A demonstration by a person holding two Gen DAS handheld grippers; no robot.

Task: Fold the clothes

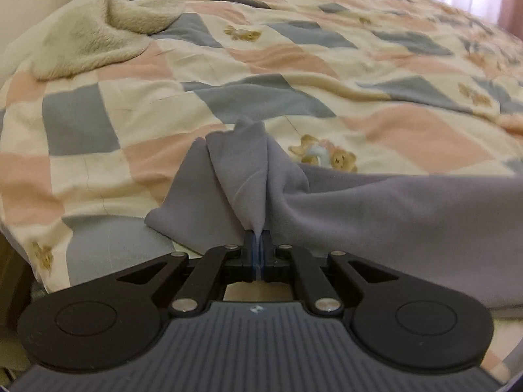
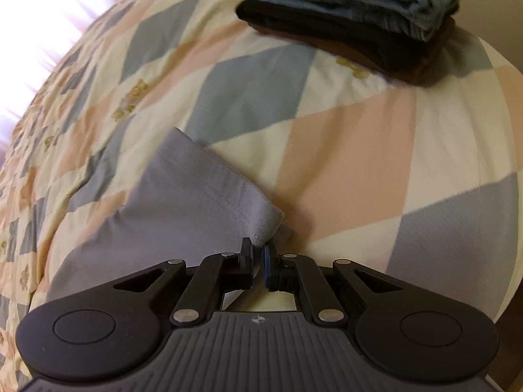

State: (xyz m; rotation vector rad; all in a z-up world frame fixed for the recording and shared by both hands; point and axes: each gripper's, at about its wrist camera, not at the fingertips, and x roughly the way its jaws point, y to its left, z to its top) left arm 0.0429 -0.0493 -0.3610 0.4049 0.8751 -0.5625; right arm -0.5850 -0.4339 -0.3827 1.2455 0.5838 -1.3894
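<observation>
Both grippers hold the same grey garment point(image 1: 376, 209) over the quilt point(image 1: 137, 98) on the bed. Left gripper point(image 1: 258, 238): fingers pinched tight on a bunched bit of the cloth, which sticks up past the tips in a peak and runs off to the right. Right gripper point(image 2: 258, 250): fingers nearly closed, w/ a stitched hem corner of the garment point(image 2: 183, 202) caught btwn the tips; the grip looks thin there, right at the corner.

Progress, as a judgement: partway thru. A stack of folded clothes point(image 2: 353, 9) sits at the far side of the quilt in the right view, blue piece on top of dark ones, so some items lie folded. The grey one is spread btwn the two grips, not in a neat fold yet; it's left to fold and stack.

Hard to make out: most of the grey garment is cut off by the gripper bodies, so its type and any folds in it can't be told. Unclear if the cream fleece point(image 1: 98, 32) in the far left corner is bedding or clothing. Quilt edges blurred.
</observation>
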